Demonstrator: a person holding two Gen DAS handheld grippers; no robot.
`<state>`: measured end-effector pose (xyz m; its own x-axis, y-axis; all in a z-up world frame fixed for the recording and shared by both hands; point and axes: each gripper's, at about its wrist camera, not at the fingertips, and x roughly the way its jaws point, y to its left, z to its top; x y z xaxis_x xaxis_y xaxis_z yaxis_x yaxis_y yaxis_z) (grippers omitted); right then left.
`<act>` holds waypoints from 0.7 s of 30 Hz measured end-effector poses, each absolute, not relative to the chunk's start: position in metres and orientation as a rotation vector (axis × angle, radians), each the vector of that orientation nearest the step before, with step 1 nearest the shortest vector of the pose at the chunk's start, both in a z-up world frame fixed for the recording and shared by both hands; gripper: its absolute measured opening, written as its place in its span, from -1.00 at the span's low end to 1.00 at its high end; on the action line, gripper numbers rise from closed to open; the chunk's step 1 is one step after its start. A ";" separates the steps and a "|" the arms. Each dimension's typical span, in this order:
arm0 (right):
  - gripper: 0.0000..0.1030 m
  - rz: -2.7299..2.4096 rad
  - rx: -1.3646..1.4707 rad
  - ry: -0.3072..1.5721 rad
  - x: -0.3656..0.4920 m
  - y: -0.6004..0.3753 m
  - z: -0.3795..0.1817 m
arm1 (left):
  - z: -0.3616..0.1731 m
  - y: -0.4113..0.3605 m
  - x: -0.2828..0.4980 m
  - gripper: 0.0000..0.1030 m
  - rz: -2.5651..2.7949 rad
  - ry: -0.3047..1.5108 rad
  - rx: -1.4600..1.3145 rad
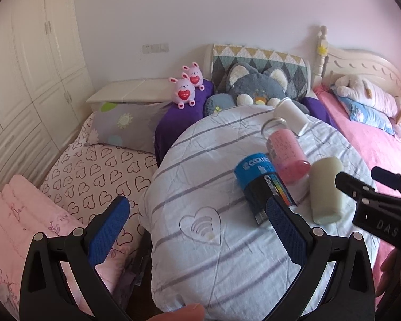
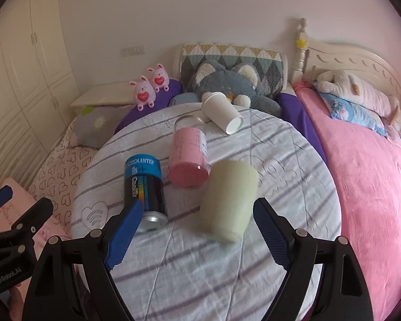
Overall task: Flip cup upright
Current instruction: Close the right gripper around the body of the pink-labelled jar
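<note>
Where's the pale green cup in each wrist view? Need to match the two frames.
Left wrist: pale green cup lies on its side at right of centre, just left of the right tongs.
Right wrist: pale green cup at lower centre, lying ahead of the open tongs.
Shared landmark: the blue-and-black can lies to its left in both.

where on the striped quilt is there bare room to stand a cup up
Free: the near part of the striped quilt, between the right gripper and the embroidered heart; also the quilt's far left, left of the pink jar. Crowded: the middle, where the blue can, pink jar, pale green cup and white paper cup lie.
</note>
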<state>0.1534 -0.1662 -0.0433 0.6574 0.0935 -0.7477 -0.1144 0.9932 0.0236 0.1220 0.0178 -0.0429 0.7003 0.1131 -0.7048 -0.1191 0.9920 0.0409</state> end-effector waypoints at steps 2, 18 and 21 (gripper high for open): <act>0.66 0.133 -0.037 0.871 0.173 -0.163 -0.046 | -0.045 0.020 0.133 1.00 0.139 0.786 -0.009; 0.66 0.155 -0.154 1.058 0.304 -0.123 -0.103 | -0.091 0.039 0.224 1.00 0.187 0.867 -0.036; 0.66 0.175 -0.136 1.112 0.320 -0.123 -0.115 | -0.097 0.044 0.236 1.00 0.190 0.880 -0.047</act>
